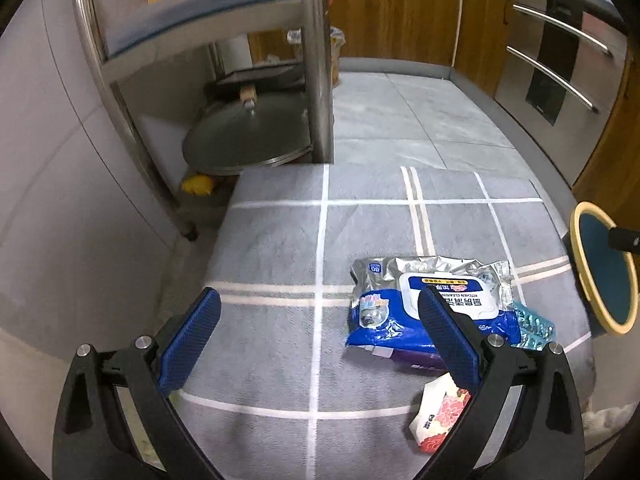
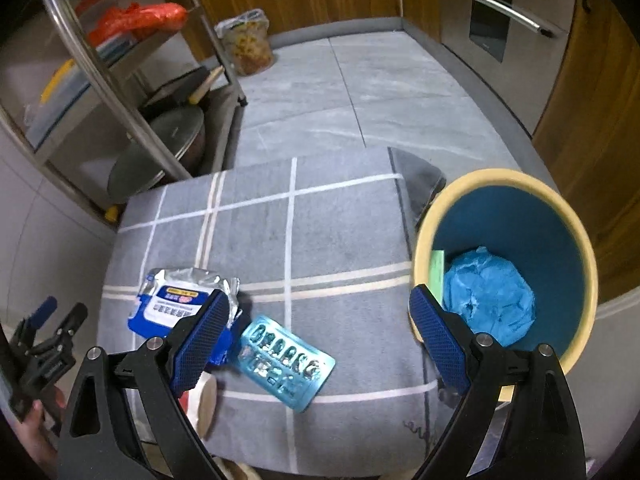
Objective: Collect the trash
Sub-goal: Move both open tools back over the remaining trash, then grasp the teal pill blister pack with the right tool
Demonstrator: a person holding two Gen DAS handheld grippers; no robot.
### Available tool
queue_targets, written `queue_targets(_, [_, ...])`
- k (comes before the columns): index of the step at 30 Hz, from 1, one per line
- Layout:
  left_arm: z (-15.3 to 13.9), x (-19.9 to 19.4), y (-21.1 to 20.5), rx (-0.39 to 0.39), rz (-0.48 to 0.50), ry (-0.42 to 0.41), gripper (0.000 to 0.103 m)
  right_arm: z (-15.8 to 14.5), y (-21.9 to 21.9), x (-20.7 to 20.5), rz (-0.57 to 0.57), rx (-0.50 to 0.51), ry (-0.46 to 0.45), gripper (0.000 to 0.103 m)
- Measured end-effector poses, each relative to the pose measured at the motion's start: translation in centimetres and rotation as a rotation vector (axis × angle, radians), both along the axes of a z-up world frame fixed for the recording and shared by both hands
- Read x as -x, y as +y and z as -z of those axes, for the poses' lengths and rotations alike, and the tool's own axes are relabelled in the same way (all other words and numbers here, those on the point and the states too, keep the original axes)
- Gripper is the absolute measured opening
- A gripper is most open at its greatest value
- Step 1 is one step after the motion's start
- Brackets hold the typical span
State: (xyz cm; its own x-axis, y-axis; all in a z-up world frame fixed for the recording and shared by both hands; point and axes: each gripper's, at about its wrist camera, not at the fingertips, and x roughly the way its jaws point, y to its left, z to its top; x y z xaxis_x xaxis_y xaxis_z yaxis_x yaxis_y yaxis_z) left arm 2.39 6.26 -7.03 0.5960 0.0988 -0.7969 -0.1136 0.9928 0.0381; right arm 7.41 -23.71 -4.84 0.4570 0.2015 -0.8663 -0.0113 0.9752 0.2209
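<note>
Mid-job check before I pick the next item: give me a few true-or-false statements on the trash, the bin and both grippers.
1. The bin already holds a crumpled blue wad. True.
2. The blister pack lies inside the bin. False: it lies on the mat beside the wipes pack.
3. The right gripper is open and empty. True.
4. The left gripper is shut on the wipes pack. False: it is open, holding nothing.

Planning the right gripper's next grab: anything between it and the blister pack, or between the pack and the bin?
Nothing visible. The right gripper is open above the mat, and the blister pack lies flat and uncovered just below it. The strip of mat between the pack and the bin is bare, and the bin's mouth is open.
</note>
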Motion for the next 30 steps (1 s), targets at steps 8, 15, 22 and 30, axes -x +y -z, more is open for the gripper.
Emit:
queue_targets(8, [2.9, -1.8, -0.8, -0.022, 0.013, 0.063, 0.096, 1.0, 2.4, -0.7, -0.113, 0.065, 0.009, 0.091])
queue_targets(15, [3.2, -2.8, -2.3, -0.028, 0.043, 0.073, 0.096, 2.7, 3.6, 0.0, -0.329, 0.145, -0.022, 0.091])
queue_targets(22, [2.1, -3.2, -2.8, 0.008, 0.027, 0.047, 0.096, 7.2, 5.1, 2.3, -0.562, 0.207, 0.029, 0.091])
queue_targets(30, [2.7, -4.0, -2.8, 0.017, 0.013, 0.070, 0.096, 9.4, 6.8, 2.7, -0.625, 0.163, 0.096, 0.091])
